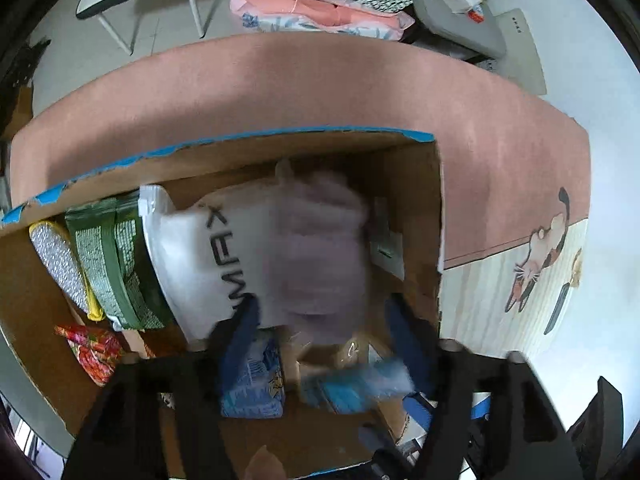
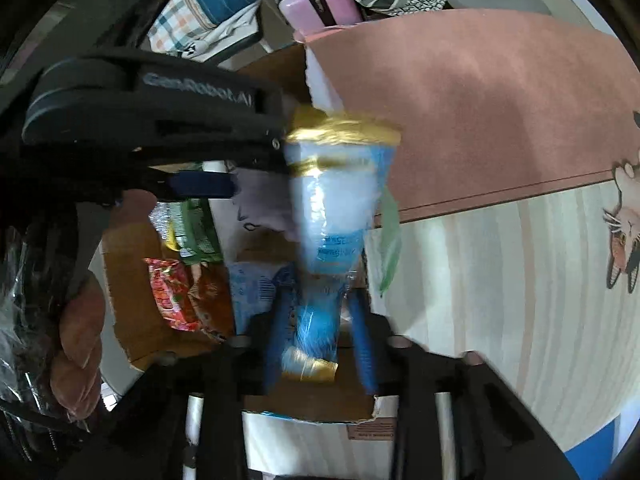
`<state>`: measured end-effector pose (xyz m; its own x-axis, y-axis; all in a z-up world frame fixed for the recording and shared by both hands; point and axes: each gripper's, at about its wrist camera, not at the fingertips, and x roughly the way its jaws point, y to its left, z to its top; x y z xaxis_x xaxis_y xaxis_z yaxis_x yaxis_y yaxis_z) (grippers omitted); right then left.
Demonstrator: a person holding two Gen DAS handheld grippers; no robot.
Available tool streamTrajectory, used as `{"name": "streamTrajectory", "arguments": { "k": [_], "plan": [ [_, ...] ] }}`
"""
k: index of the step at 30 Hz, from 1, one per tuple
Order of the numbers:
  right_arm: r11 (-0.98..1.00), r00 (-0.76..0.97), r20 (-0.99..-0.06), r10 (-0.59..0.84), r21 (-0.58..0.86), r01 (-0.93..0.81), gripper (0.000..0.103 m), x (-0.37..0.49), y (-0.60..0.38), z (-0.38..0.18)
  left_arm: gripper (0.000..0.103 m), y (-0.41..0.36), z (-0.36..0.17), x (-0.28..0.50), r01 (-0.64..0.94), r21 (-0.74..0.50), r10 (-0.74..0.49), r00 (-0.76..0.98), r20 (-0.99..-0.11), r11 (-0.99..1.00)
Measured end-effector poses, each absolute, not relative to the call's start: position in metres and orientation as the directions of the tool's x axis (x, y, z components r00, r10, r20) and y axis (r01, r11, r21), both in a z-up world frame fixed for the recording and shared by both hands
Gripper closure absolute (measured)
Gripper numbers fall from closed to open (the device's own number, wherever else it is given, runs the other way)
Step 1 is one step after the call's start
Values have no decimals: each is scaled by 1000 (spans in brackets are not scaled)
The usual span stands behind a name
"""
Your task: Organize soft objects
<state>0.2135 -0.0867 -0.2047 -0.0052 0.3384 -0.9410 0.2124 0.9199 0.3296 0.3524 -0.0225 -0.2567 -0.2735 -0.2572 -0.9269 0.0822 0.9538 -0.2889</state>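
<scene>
A cardboard box point(image 1: 420, 200) with a torn blue rim holds soft packs. My left gripper point(image 1: 320, 320) reaches into it, its blue fingers point(image 1: 244, 332) around a blurred pale lilac soft pack point(image 1: 320, 248) next to a white "MAX" pack point(image 1: 200, 256). My right gripper point(image 2: 320, 320) is shut on a blue and white bag with gold ends point(image 2: 336, 216), held upright over the box point(image 2: 132, 332). The left gripper body point(image 2: 152, 120) shows at the left of the right wrist view.
In the box lie green packs point(image 1: 116, 260), a silver and yellow pack point(image 1: 60, 264), a red patterned bag point(image 1: 96, 348) and a blue tissue pack point(image 1: 252, 384). The box stands on a pink and striped mat with a cat print point(image 1: 536, 256). Chairs and piled fabrics stand behind.
</scene>
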Motion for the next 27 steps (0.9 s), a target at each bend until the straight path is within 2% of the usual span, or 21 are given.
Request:
{"name": "streamTrajectory", "arguments": {
  "k": [5, 13, 16, 17, 18, 25, 26, 27],
  "plan": [
    [927, -17, -945, 325, 315, 203, 59, 218, -87, -211, 28, -18, -246, 350, 93, -279, -249, -243, -937, 956],
    [954, -3, -968, 253, 249, 167, 48, 212, -80, -194, 28, 11, -203, 323, 112, -203, -193, -92, -977, 973],
    [970, 21, -981, 194, 195, 146, 35, 205, -77, -185, 28, 31, -184, 303, 96, -150, -151, 6, -989, 984],
    [976, 31, -985, 167, 170, 137, 23, 203, -76, -181, 28, 38, -178, 296, 86, -139, -143, 34, -989, 986],
    [979, 40, -988, 151, 155, 129, 16, 201, -74, -180, 28, 45, -173, 289, 77, -123, -128, 63, -990, 989],
    [994, 81, -994, 77, 83, 76, 15, 185, -57, -164, 27, 87, -153, 237, 31, -27, -32, 193, -981, 999],
    [994, 88, -994, 71, 77, 72, 15, 183, -55, -161, 25, 92, -152, 232, 21, -23, -26, 203, -979, 1000],
    [995, 93, -994, 63, 69, 71, 14, 181, -52, -161, 15, 97, -151, 225, 13, -20, -22, 212, -977, 1000]
  ]
}}
